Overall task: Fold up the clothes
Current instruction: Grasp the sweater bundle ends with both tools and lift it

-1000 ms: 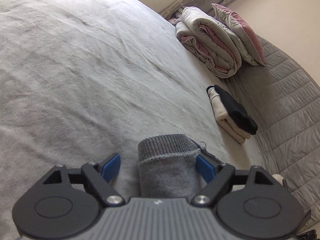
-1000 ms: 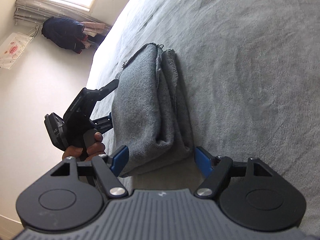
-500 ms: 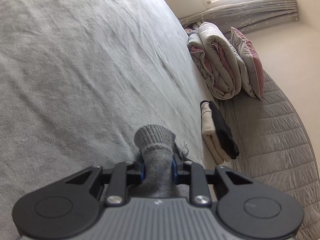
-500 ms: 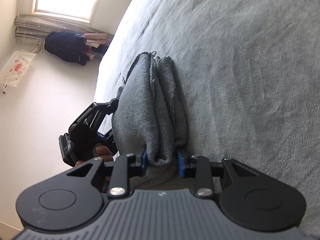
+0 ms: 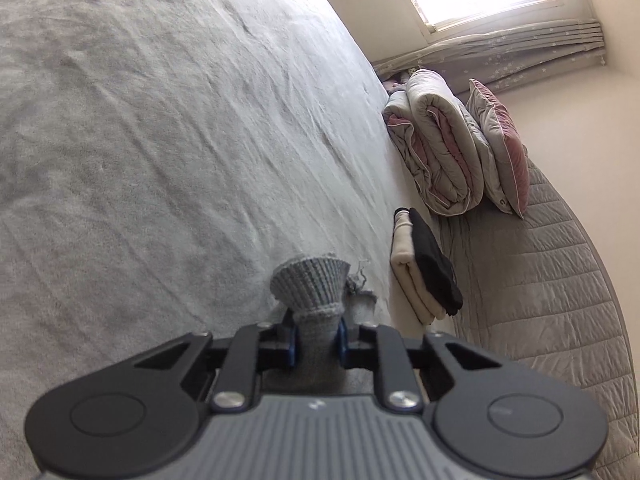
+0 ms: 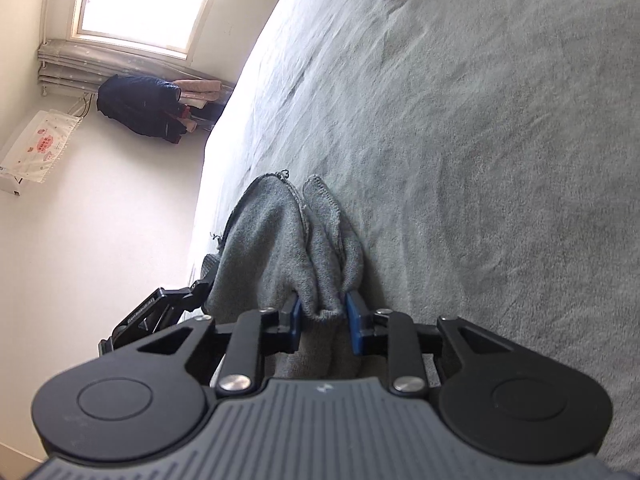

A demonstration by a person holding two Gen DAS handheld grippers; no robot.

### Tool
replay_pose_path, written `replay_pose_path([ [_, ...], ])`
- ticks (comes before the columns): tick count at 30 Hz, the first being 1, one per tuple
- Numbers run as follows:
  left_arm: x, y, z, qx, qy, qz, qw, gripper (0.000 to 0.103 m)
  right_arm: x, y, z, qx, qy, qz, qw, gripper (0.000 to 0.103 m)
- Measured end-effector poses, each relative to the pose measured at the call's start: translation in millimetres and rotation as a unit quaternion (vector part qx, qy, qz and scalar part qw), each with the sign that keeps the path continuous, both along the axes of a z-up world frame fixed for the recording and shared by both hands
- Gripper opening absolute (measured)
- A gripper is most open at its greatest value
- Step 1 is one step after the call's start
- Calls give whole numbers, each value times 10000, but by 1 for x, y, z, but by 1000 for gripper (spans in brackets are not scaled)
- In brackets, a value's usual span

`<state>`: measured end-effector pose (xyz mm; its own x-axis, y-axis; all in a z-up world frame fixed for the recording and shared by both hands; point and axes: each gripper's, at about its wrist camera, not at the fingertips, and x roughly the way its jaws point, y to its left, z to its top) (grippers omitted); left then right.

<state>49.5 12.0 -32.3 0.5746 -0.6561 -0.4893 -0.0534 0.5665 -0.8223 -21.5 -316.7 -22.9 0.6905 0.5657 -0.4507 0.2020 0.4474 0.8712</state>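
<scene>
A folded grey knit garment (image 6: 280,256) lies bunched above the grey bed cover (image 6: 480,160). My right gripper (image 6: 322,322) is shut on one end of its folded layers. In the left wrist view my left gripper (image 5: 316,342) is shut on the garment's ribbed cuff (image 5: 310,286), which fans out past the blue pads. The left gripper's black body (image 6: 160,316) shows at the garment's far side in the right wrist view. The stretch of cloth between the two grips is partly hidden behind the gripper bodies.
A stack of folded cream and black clothes (image 5: 424,268) lies by the quilted headboard (image 5: 540,280). A rolled duvet (image 5: 436,156) and a pink pillow (image 5: 500,148) sit beyond it. A dark jacket (image 6: 140,108) hangs near the window (image 6: 140,0).
Both grippers went from open around the garment to shut on it. Both views have since tilted up, and the garment now looks bunched and raised off the cover.
</scene>
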Motion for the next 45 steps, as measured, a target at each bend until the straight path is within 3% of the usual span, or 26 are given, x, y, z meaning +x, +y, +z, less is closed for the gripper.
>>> replay_pose_path([
  [7, -63, 19, -6, -87, 89, 217, 9997, 18, 1, -9, -2, 52, -49, -181, 9998, 27],
  [10, -80, 30, -13, -139, 110, 384, 9991, 18, 2, -12, -3, 71, -66, -268, 9996, 21],
  [12, -86, 35, -16, -14, 96, 396, 9992, 18, 2, -14, -3, 69, -81, -320, 9994, 21],
  [14, -82, 36, -16, 392, 71, 327, 9987, 18, 1, -11, -2, -45, -85, -335, 9994, 22],
  [17, -70, 40, -11, 868, -30, 79, 9962, 27, -8, -13, 2, -247, -84, -346, 9991, 30],
  [19, -62, 37, -2, 1142, -285, -33, 9930, 44, -14, -12, 7, -406, -123, -357, 9985, 67],
  [23, -46, 33, 15, 1680, -808, -253, 9821, 47, -22, -9, 14, -796, -311, -305, 9959, 70],
  [24, -42, 32, 20, 1813, -938, -308, 9784, 48, -21, -7, 14, -852, -335, -250, 9955, 70],
  [28, -18, 13, 25, 2018, -1115, -858, 9693, 51, -17, 3, 14, -1076, -432, -29, 9933, 44],
  [32, 6, -15, 20, 2216, -1119, -1331, 9595, 52, -11, 13, 12, -1258, -514, 188, 9905, 32],
  [35, 12, -31, 16, 2327, -1205, -1457, 9540, 41, -6, 17, 9, -1201, -537, 229, 9910, 18],
  [36, 10, -36, 18, 2375, -1369, -1508, 9498, 18, -5, 17, 9, -1171, -559, 226, 9913, 17],
  [37, 7, -39, 20, 2413, -1564, -1542, 9453, 13, -7, 16, 12, -1117, -612, 187, 9917, 16],
  [38, 5, -43, 22, 2449, -1759, -1573, 9404, 13, -10, 15, 16, -1081, -671, 158, 9917, 15],
  [40, 4, -46, 22, 2381, -1946, -1587, 9382, 13, -14, 14, 23, -1174, -724, 152, 9903, 15],
  [45, 13, -58, 4, 2808, -1820, -1658, 9277, 19, -6, 11, -1, -1323, -92, 146, 9911, 15],
])
